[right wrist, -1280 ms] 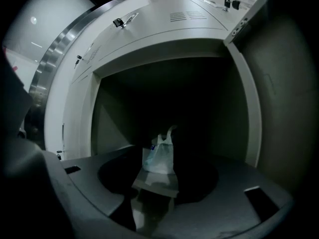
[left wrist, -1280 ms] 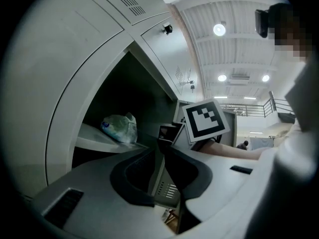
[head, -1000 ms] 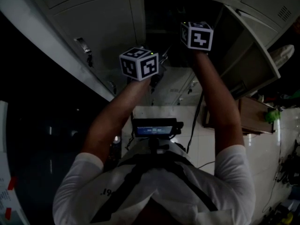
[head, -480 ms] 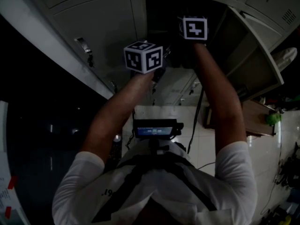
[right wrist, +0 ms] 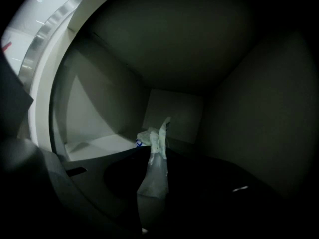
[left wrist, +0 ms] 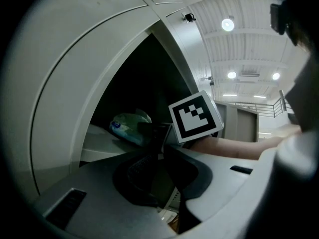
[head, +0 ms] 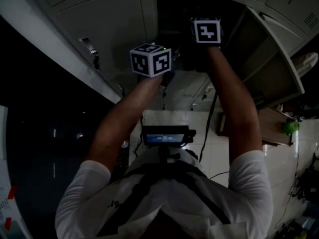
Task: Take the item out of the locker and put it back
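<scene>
A crumpled clear plastic bag (right wrist: 155, 148) with a blue mark lies on the shelf (right wrist: 97, 146) inside the open, dark locker; it also shows in the left gripper view as a greenish bundle (left wrist: 127, 126). My right gripper (right wrist: 153, 183) reaches into the compartment. Its jaws have just been closing and now pinch a thin fold of the bag. Its marker cube (head: 207, 31) sits in the locker mouth. My left gripper (left wrist: 160, 154) waits level just outside the opening, jaws slightly apart with nothing between them; its cube (head: 149, 59) is lower left.
The locker door (head: 271, 68) stands swung out to the right. Closed locker doors (head: 104, 29) with a handle (head: 88, 49) fill the left. A wooden table (head: 269, 123) and tiled floor lie behind the person. The compartment walls are close around the right gripper.
Both marker cubes have shifted a little toward the locker, and the right one has rolled to face the camera. The right arm reaches slightly deeper into the opening.
</scene>
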`<state>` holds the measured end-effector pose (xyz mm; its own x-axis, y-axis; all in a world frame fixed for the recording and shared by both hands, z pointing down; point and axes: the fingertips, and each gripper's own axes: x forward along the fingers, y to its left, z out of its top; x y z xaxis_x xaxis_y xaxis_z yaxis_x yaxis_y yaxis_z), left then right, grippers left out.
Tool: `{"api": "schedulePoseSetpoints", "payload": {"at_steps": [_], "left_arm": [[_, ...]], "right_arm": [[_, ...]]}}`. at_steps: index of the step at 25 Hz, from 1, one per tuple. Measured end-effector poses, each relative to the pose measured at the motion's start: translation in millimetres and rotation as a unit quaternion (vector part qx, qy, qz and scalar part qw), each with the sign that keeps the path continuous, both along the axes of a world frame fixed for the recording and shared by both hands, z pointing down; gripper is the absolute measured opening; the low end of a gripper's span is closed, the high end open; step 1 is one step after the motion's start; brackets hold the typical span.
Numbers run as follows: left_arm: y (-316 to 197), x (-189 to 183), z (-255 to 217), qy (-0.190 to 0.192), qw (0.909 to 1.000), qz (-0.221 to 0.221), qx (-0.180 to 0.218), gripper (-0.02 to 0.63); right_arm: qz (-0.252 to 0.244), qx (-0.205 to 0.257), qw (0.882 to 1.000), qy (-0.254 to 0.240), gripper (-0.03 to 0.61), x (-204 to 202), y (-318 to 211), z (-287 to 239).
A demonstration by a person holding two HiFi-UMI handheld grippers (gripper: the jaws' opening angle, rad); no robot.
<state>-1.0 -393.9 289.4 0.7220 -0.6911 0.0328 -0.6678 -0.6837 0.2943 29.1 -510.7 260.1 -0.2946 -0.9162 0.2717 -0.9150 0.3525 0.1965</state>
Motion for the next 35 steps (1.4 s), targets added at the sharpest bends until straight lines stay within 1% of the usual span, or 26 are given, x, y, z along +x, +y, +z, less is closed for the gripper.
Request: {"api": "schedulePoseSetpoints", "payload": {"at_steps": [6, 7, 8, 13, 17, 21, 25, 30, 35], "left_arm": [[7.8, 3.4, -5.3, 0.012, 0.9997, 0.017, 0.01, 0.043], [9.2, 3.1, -6.2, 0.013, 0.9997, 0.019, 0.012, 0.035], [10.8, 2.6, -6.8, 0.013, 0.9996, 0.02, 0.014, 0.026], [21.9, 0.8, -8.1, 0.012, 0.9995, 0.024, 0.017, 0.024], [33.0, -0.1, -9.1, 0.017, 0.9994, 0.022, 0.019, 0.008], [44.1, 0.3, -10.8, 0.024, 0.9993, 0.023, 0.019, 0.008], [57.1, 1.5, -13.2, 0.032, 0.999, 0.027, 0.019, 0.008], [77.0, 2.7, -16.6, 0.04, 0.9985, 0.03, 0.02, 0.008], [96.8, 5.0, -27.9, 0.044, 0.998, 0.033, 0.031, 0.008]], "right_arm": [[0.0, 0.011, 1.0, 0.002, 0.081, 2.4, 8.3, -4.9], [0.0, 0.014, 1.0, 0.001, 0.081, 3.1, 10.2, -6.7], [0.0, 0.018, 1.0, 0.0, 0.081, 3.6, 12.4, -8.9], [0.003, 0.031, 1.0, 0.0, 0.08, 8.6, 26.8, -17.3], [-0.001, 0.04, 0.999, -0.003, 0.078, 11.0, 41.1, -22.1], [0.003, 0.052, 0.999, -0.001, 0.067, 18.7, 53.6, -28.0], [0.0, 0.052, 0.999, -0.011, 0.057, 22.8, 68.3, -29.0], [0.001, 0.06, 0.998, -0.013, 0.049, 26.5, 88.4, -29.6], [-0.001, 0.067, 0.997, -0.029, 0.048, 31.5, 110.9, -35.3]]}}
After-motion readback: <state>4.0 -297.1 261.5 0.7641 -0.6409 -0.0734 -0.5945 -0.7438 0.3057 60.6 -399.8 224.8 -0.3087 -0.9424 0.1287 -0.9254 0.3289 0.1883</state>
